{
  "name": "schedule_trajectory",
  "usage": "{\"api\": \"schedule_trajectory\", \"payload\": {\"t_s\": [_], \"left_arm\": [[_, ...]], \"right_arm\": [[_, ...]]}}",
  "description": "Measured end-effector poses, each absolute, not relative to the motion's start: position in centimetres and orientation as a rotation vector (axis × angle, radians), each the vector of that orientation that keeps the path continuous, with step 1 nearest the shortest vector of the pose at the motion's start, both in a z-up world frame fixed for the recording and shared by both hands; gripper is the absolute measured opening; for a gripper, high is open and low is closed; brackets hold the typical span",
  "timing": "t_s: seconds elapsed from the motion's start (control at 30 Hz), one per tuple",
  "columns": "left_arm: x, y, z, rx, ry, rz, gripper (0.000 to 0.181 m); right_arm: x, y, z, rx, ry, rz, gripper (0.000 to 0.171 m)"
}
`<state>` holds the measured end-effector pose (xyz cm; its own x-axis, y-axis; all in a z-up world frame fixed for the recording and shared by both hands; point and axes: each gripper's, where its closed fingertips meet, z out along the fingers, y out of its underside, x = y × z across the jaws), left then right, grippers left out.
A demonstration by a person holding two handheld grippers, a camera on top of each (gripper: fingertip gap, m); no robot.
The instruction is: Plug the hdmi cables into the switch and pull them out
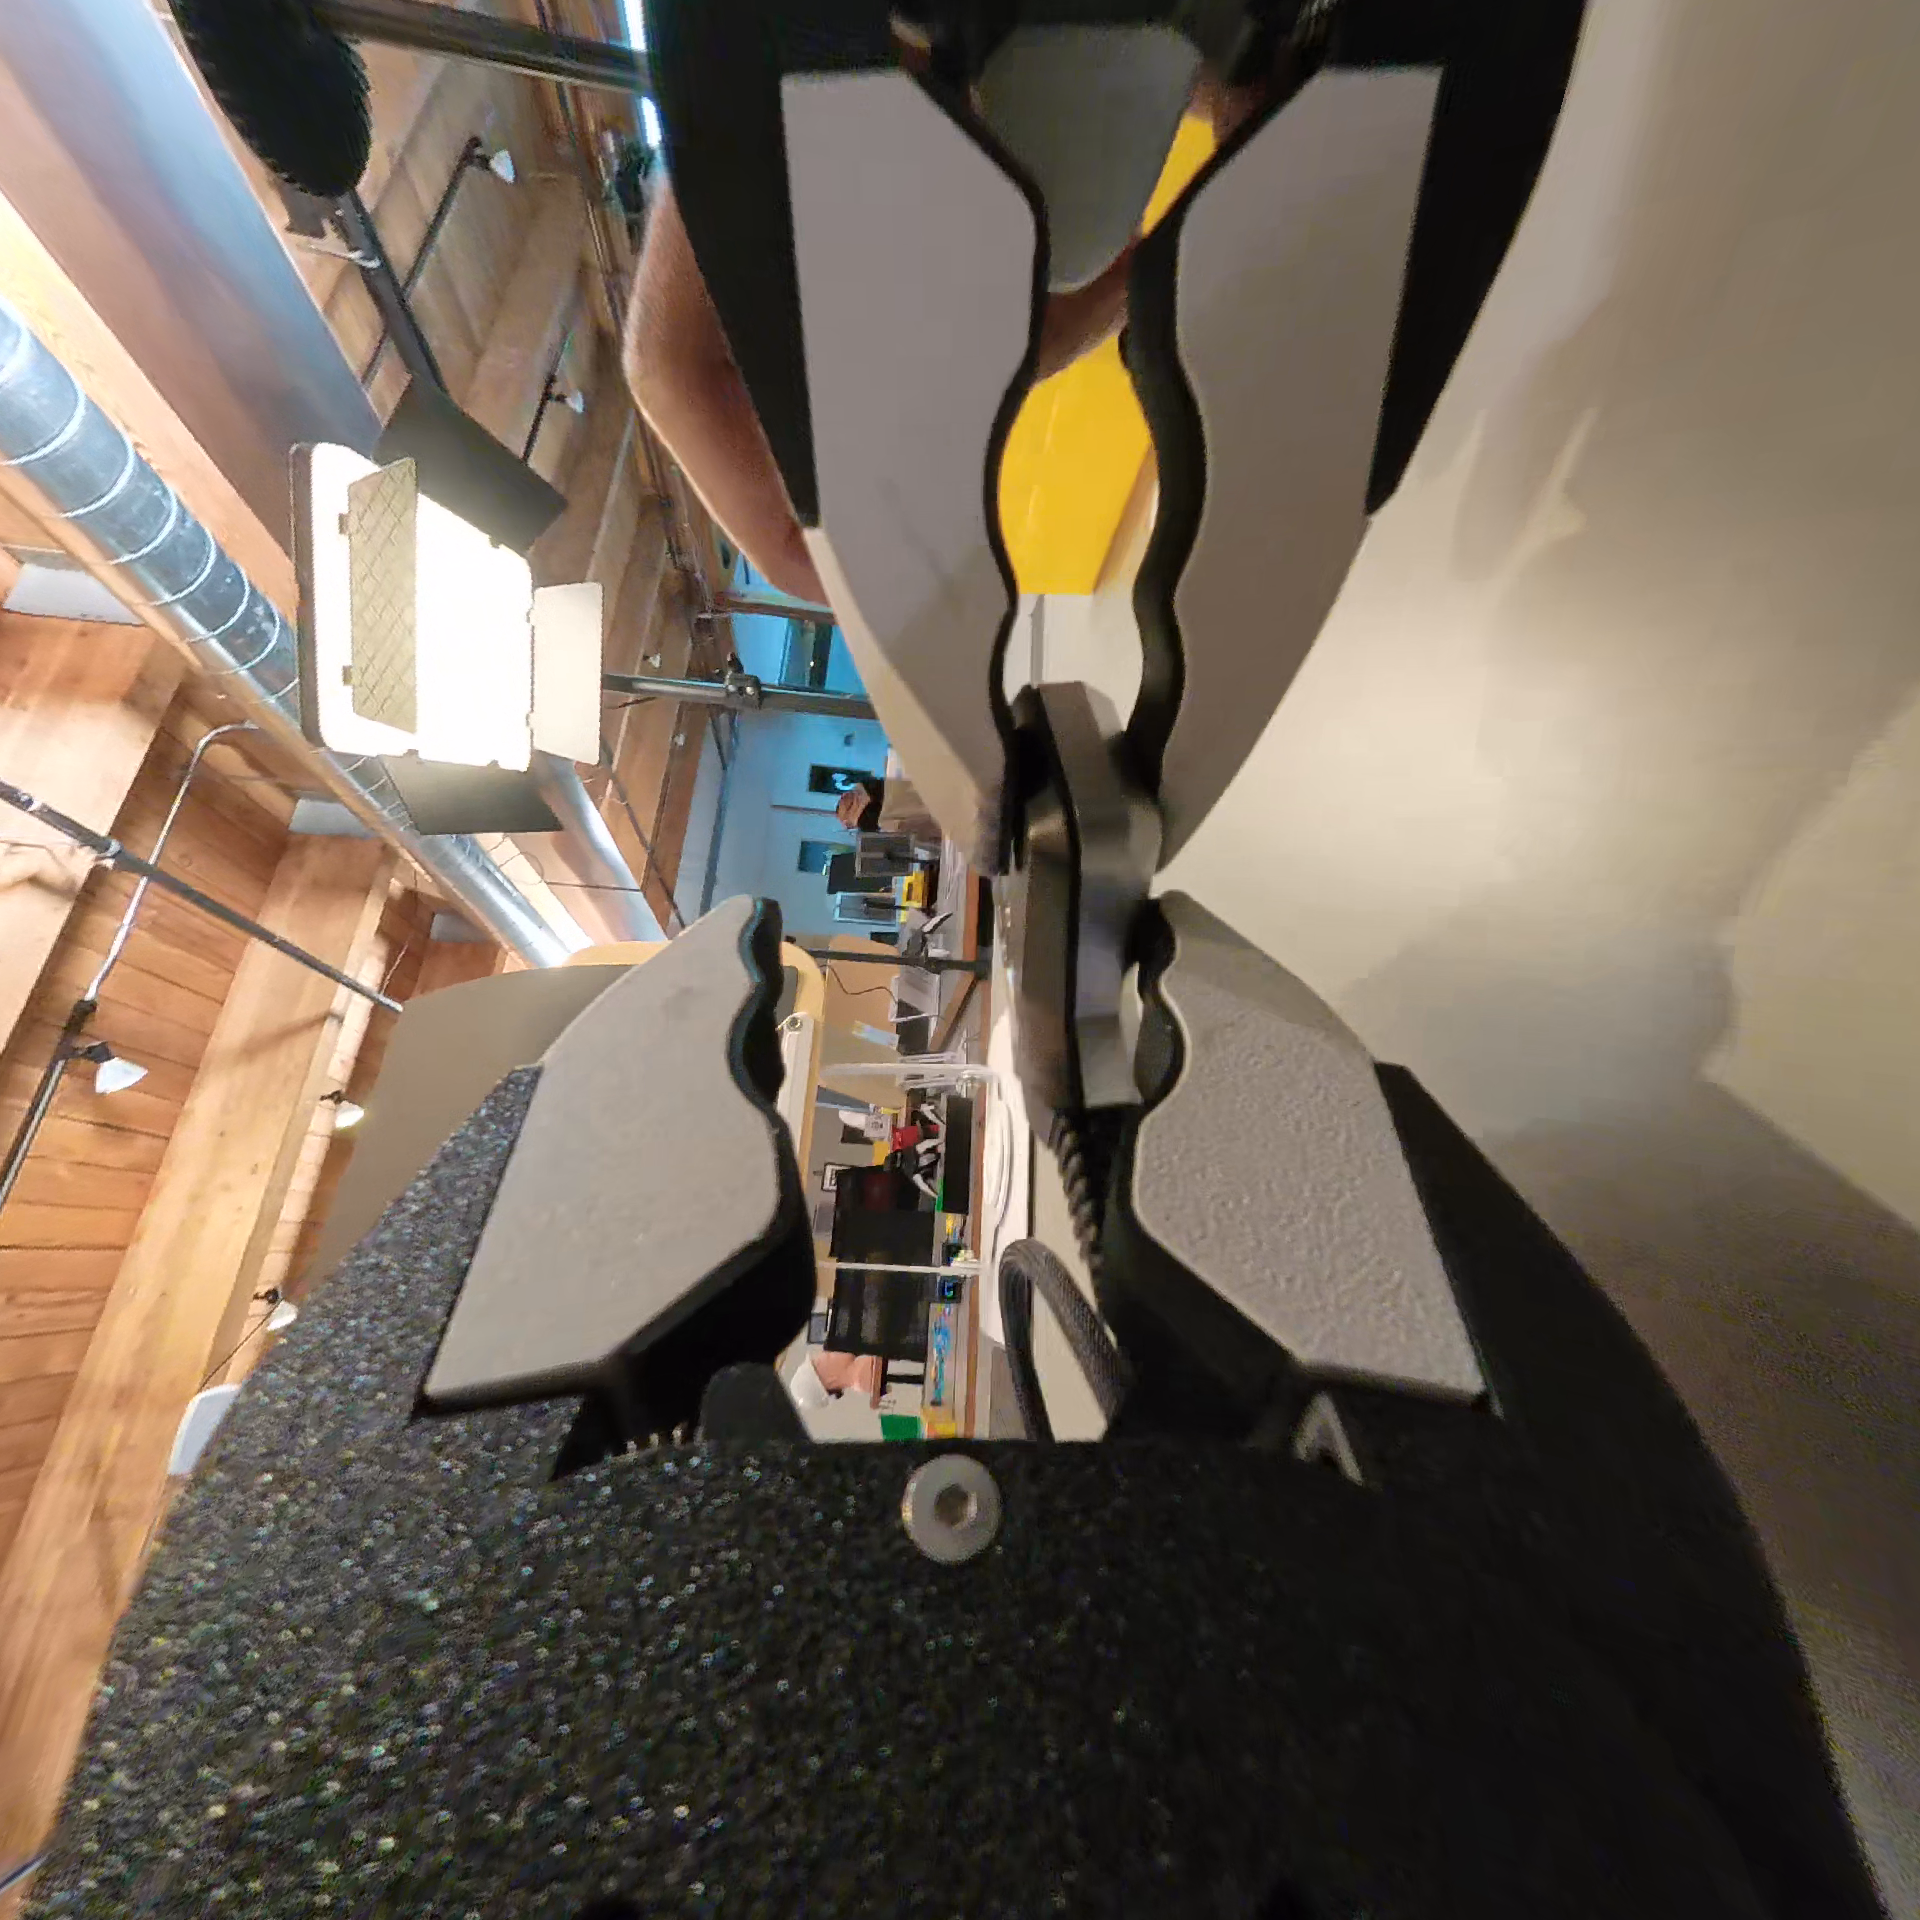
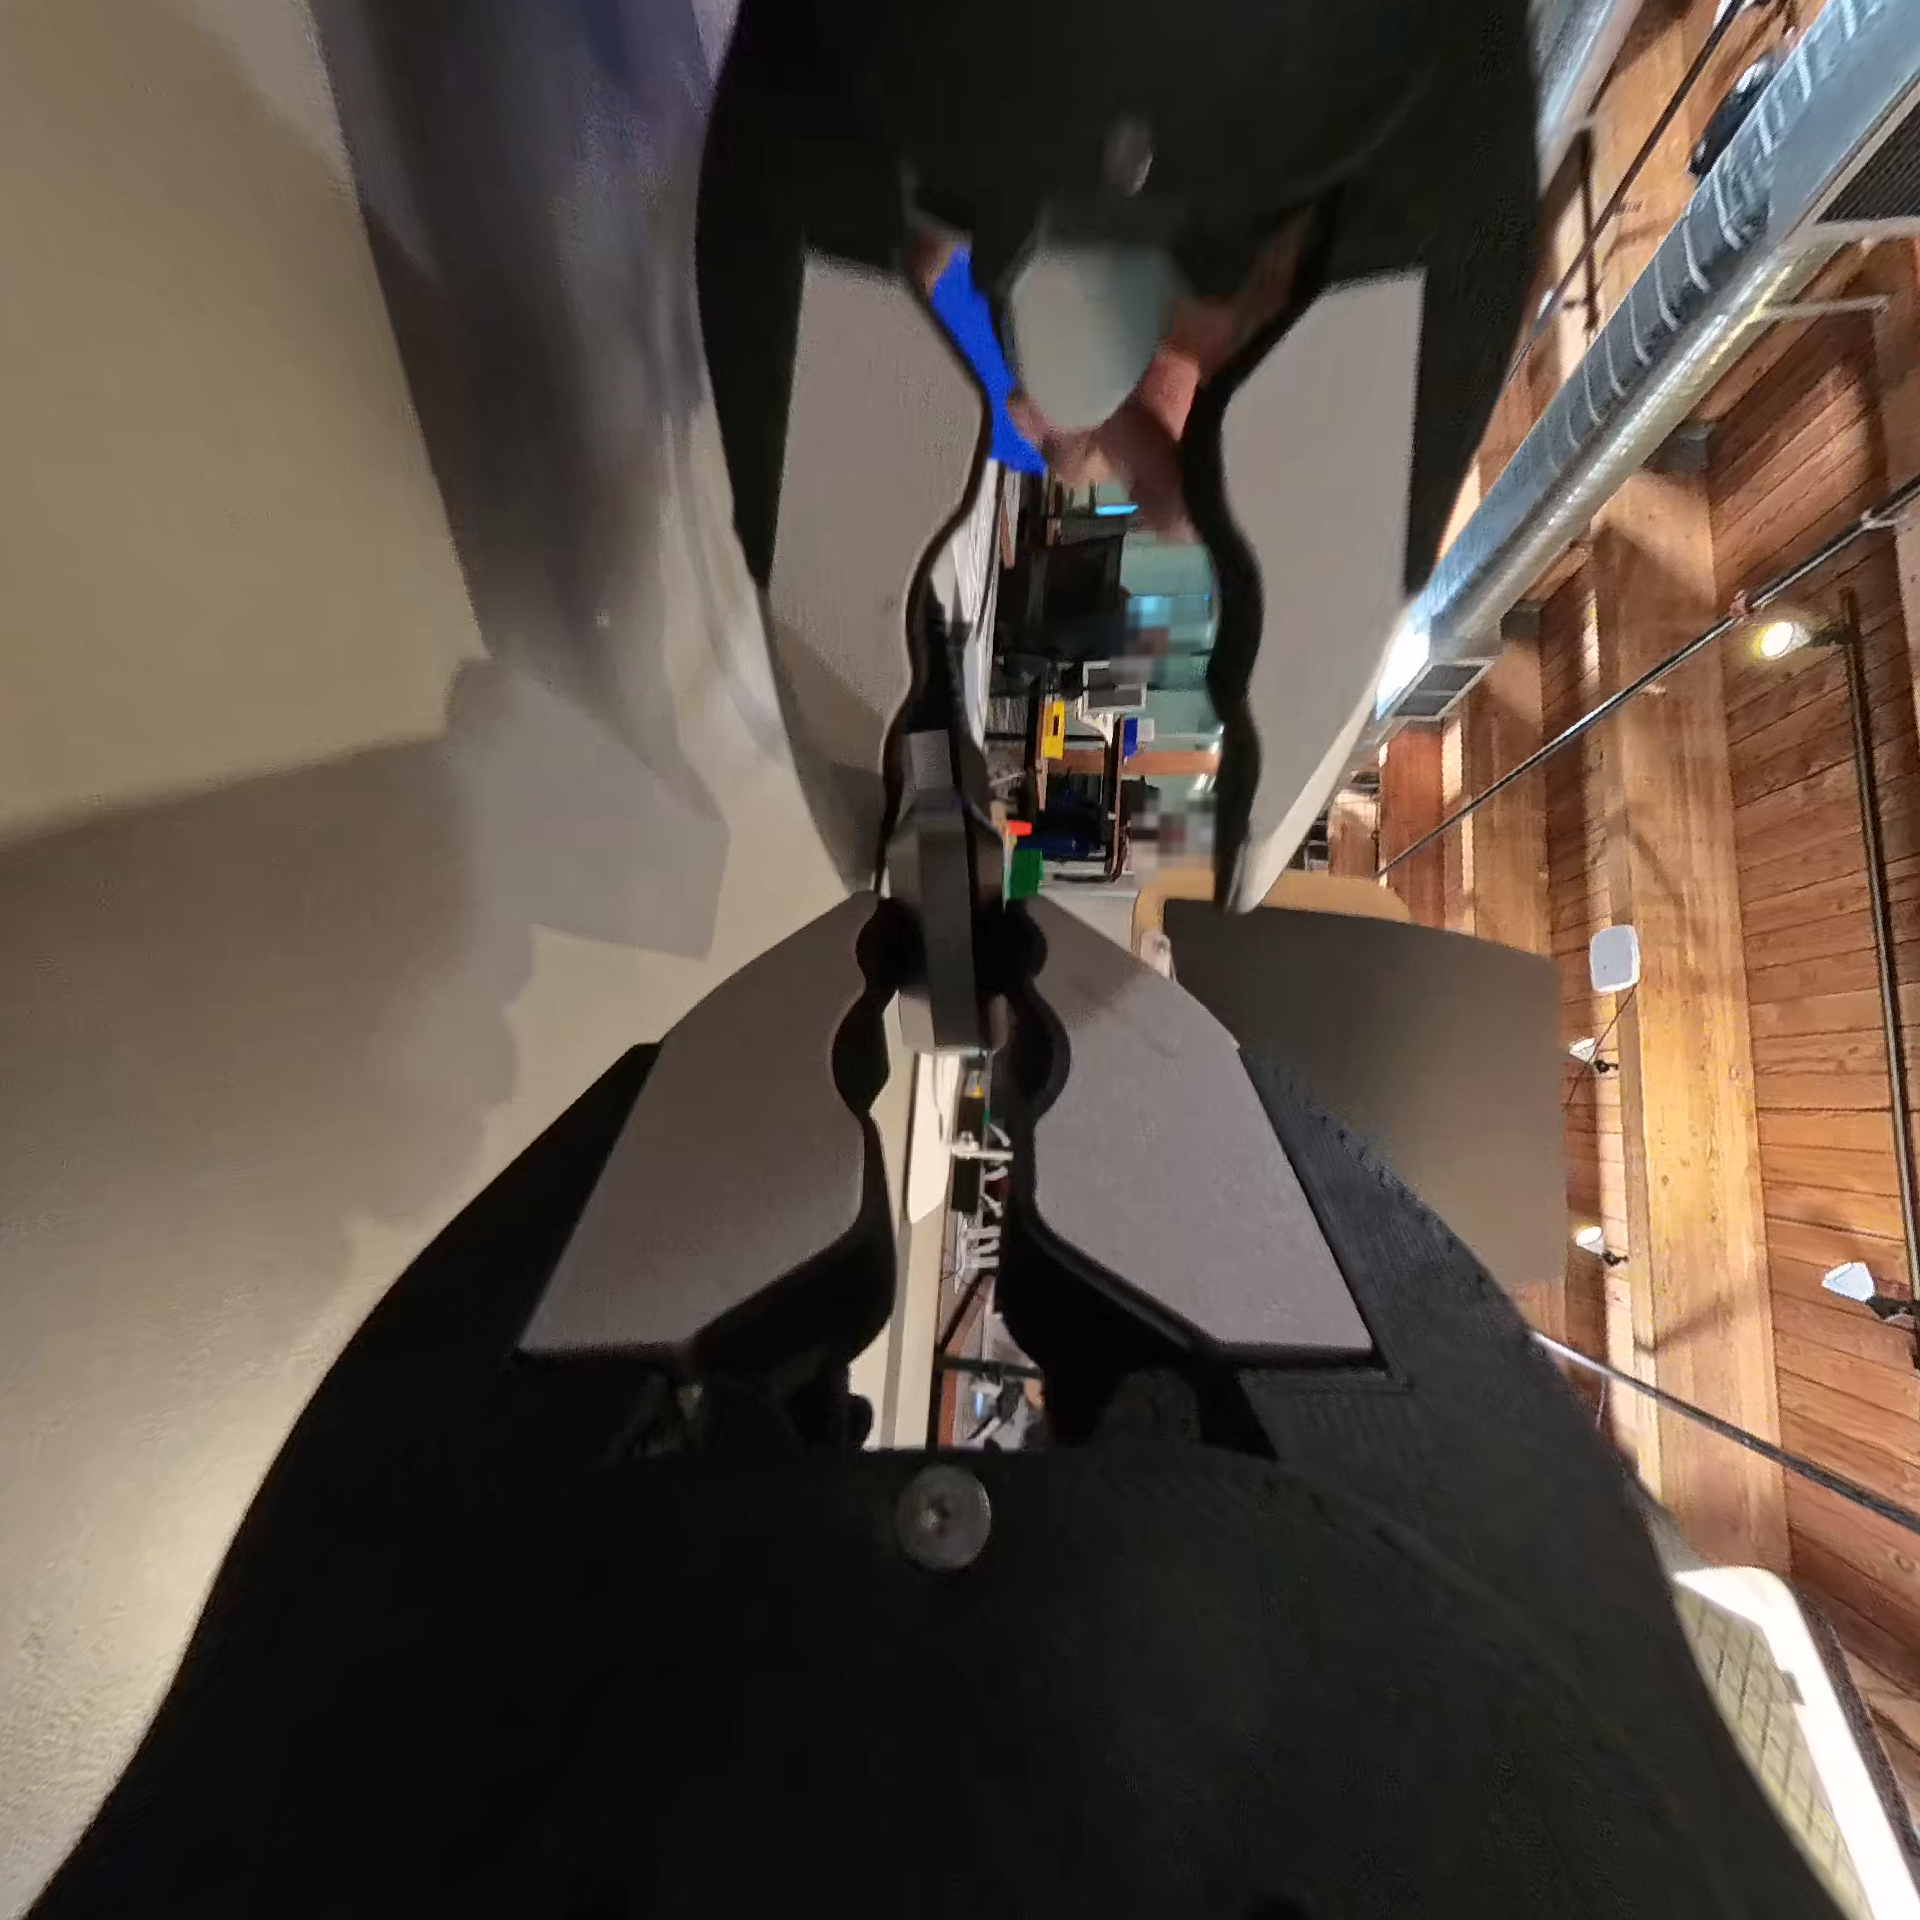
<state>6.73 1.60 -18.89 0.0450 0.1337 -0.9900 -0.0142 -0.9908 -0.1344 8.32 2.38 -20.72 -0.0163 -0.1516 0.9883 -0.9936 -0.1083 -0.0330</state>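
The HDMI switch [image 1: 1081, 831], a flat dark box seen on its edge, sits between my two grippers, which face each other; my right gripper [image 2: 951, 977] is clenched on it. My left gripper [image 1: 956, 935] stands wide open, one finger [image 1: 1226, 1091] touching the switch; a braided black cable [image 1: 1070, 1320] curves just below the switch.
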Motion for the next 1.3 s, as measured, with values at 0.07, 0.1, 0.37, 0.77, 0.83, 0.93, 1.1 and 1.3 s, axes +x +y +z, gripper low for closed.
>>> {"api": "schedule_trajectory", "payload": {"t_s": [0.07, 0.1, 0.37, 0.77, 0.83, 0.93, 1.1, 1.3], "left_arm": [[7.3, 2.0, -18.3, -2.171, -0.101, 2.095, 0.065], [7.5, 2.3, -17.7, -2.134, -0.097, 2.104, 0.062], [9.1, 2.7, -13.6, -1.843, -0.155, 2.184, 0.042], [7.9, 2.5, -15.8, -1.936, -0.17, 2.187, 0.038], [7.8, 2.4, -15.9, -1.942, -0.173, 2.192, 0.037], [7.6, 2.2, -16.2, -1.958, -0.174, 2.202, 0.036], [7.3, 2.4, -17.0, -1.967, -0.168, 2.192, 0.033], [6.9, 3.1, -18.2, -2.009, -0.142, 2.158, 0.032]], "right_arm": [[7.2, 2.2, -20.6, 1.357, -1.303, 1.205, 0.02], [6.5, 2.2, -20.4, 1.33, -1.308, 1.183, 0.02], [-2.1, 3.9, -14.2, 1.023, -1.308, 1.04, 0.019], [-20.6, 16.8, -2.7, 0.56, -1.591, 1.239, 0.02], [-23.9, 17.9, -4.3, 0.518, -1.653, 1.223, 0.019], [-27.1, 18.5, -8.1, 0.548, -1.788, 1.179, 0.02], [-29.5, 18.2, -12.7, 0.631, -1.992, 1.167, 0.02], [-29.9, 17.9, -16.8, 0.724, -2.327, 1.051, 0.032]]}}
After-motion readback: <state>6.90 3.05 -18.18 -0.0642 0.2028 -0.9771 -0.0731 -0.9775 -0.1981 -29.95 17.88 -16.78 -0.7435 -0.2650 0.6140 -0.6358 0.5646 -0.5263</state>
